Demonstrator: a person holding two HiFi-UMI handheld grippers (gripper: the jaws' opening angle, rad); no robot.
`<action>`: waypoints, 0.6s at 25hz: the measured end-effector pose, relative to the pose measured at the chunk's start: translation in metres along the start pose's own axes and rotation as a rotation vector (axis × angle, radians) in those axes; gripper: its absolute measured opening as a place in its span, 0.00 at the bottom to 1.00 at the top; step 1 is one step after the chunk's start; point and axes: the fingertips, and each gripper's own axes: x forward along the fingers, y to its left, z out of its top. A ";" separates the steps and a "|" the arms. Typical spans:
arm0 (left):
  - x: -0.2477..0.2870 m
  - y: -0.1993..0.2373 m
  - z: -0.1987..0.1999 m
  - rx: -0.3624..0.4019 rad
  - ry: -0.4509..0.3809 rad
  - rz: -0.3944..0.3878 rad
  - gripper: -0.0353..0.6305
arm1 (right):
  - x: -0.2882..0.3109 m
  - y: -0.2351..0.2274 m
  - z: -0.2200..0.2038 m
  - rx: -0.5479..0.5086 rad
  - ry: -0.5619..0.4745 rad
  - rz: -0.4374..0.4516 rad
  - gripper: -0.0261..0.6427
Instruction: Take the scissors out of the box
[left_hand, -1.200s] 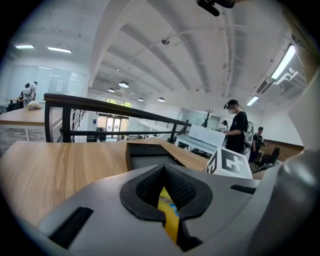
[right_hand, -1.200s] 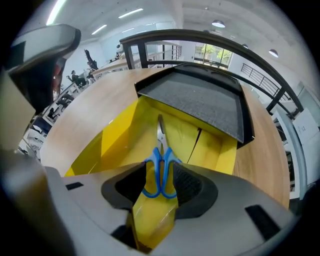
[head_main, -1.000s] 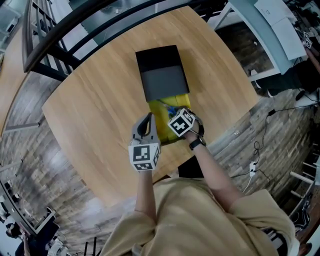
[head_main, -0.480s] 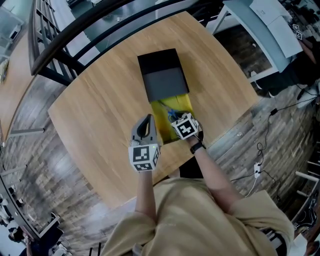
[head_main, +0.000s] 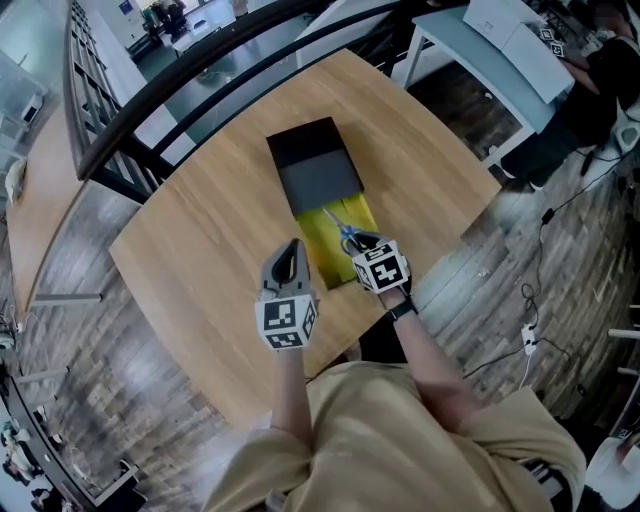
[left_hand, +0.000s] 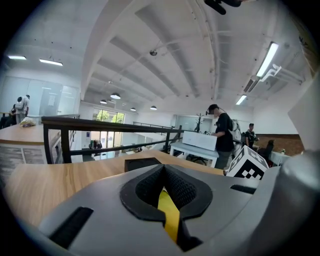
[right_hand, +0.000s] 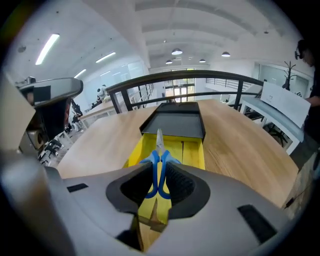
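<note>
Right gripper (right_hand: 159, 172) clamps the blue-handled scissors (right_hand: 158, 154) just above the open yellow box (head_main: 335, 245) near the tabletop's (head_main: 200, 230) near edge. Left gripper (left_hand: 164, 185) apparently pinches the box's wall.

**Around the pale wooden table**

A pale wooden table with rounded corners (head_main: 200, 230) stands on a grey, weathered plank floor (head_main: 70, 330). A black metal railing with upright bars (head_main: 200, 75) runs beyond the table's far edge. To the table's far right stands a pale grey desk on white legs (head_main: 455, 25), carrying a white rectangular box (head_main: 520, 45). A person in dark clothes and a cap (left_hand: 222, 132) stands beside that desk. Right of the table, a white power strip with thin dark cables (head_main: 527, 338) lies on the floor. Above the table, long white strip lights (left_hand: 267, 57) hang from a pale vaulted ceiling (left_hand: 150, 30).
</note>
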 end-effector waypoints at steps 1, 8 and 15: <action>0.000 -0.005 0.004 0.008 -0.007 -0.004 0.07 | -0.008 -0.004 -0.001 0.008 -0.016 -0.008 0.16; -0.017 -0.032 0.029 0.060 -0.066 -0.047 0.07 | -0.063 -0.007 0.008 0.043 -0.146 -0.060 0.16; -0.039 -0.052 0.052 0.103 -0.121 -0.070 0.07 | -0.120 0.001 0.030 0.019 -0.294 -0.124 0.16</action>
